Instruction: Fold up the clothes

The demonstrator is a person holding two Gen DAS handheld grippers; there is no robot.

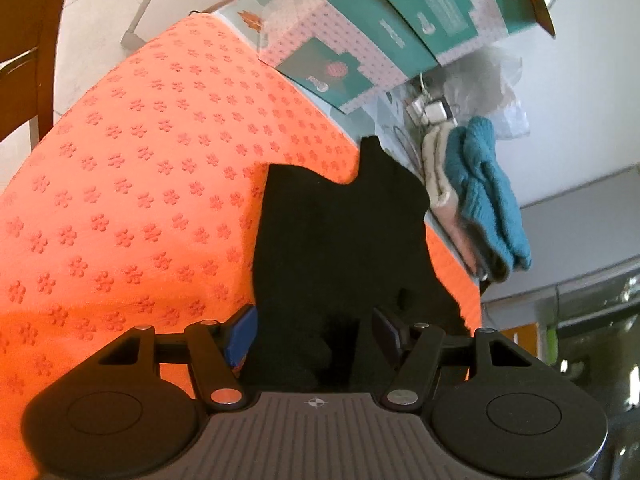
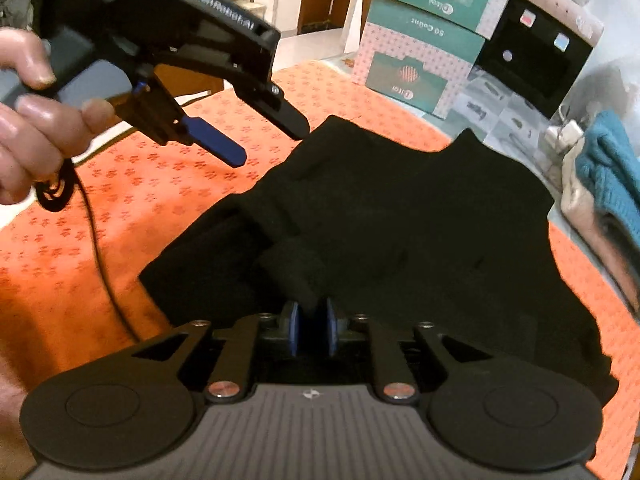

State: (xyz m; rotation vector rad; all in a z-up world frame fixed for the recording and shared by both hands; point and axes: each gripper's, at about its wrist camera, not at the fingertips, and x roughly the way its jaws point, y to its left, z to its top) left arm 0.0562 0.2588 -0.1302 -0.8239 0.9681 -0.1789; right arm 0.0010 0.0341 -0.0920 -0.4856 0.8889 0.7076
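Note:
A black garment (image 2: pixel 400 220) lies crumpled on the orange mat (image 2: pixel 100 264). My right gripper (image 2: pixel 312 328) is shut on a bunched fold of its near edge, which rises between the blue pads. In the right wrist view a hand (image 2: pixel 32 120) holds my left gripper (image 2: pixel 256 136) above the mat, just left of the garment's far corner, open and holding nothing. The left wrist view looks down the black garment (image 1: pixel 340 240), with the left gripper (image 1: pixel 316 336) open and its fingers either side of the dark cloth, which passes below them.
Patterned pink and teal boxes (image 2: pixel 420 52) stand at the mat's far edge. A folded stack with a teal knit (image 2: pixel 612 168) on top sits right of the garment. A black cable (image 2: pixel 96 232) trails over the mat. A wooden chair (image 1: pixel 28 52) stands beyond the table.

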